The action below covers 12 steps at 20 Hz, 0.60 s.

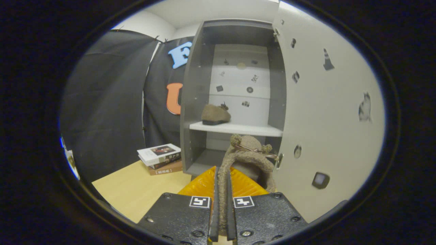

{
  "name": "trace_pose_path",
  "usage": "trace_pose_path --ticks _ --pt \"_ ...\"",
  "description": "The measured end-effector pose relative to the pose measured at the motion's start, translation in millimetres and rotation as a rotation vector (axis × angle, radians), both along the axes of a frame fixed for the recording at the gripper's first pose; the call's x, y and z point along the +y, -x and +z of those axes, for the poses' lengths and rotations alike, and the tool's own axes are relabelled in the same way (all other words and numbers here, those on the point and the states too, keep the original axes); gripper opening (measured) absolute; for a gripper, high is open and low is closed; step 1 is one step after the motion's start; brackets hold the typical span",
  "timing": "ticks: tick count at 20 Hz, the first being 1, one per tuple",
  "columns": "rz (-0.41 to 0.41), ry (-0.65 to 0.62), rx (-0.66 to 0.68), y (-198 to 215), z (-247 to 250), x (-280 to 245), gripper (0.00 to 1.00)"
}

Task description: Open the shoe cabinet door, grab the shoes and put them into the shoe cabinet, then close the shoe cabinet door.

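My gripper (221,183) is shut on the fuzzy rim of a tan slipper-like shoe (250,154), which hangs ahead of the orange fingers (199,185) with its toe pointing toward the cabinet. The grey shoe cabinet (197,102) stands straight ahead with its white door (327,129) swung open on the right. A second tan shoe (215,114) rests on the left part of the white middle shelf (252,129). The held shoe is in front of the lower compartment, just below the shelf's front edge.
A stack of books (160,158) lies on the light wooden table (136,190) left of the cabinet. Small stickers dot the door and the cabinet's back panel (238,85). A hinge (279,160) sits on the door's inner edge, close beside the held shoe.
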<state>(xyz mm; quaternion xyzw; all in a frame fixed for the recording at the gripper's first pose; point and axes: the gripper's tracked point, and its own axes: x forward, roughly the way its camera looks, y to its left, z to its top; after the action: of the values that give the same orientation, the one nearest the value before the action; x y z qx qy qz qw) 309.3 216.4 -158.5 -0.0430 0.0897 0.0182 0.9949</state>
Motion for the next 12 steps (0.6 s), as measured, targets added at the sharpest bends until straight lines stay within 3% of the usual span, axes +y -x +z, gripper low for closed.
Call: trace_pose_path --ticks 6,12 --pt "0.034 -0.013 -0.04 1.8 117.4 0.3 0.12" --pt "-0.018 0.052 -0.127 -22.4 221.5 -0.4 0.12"
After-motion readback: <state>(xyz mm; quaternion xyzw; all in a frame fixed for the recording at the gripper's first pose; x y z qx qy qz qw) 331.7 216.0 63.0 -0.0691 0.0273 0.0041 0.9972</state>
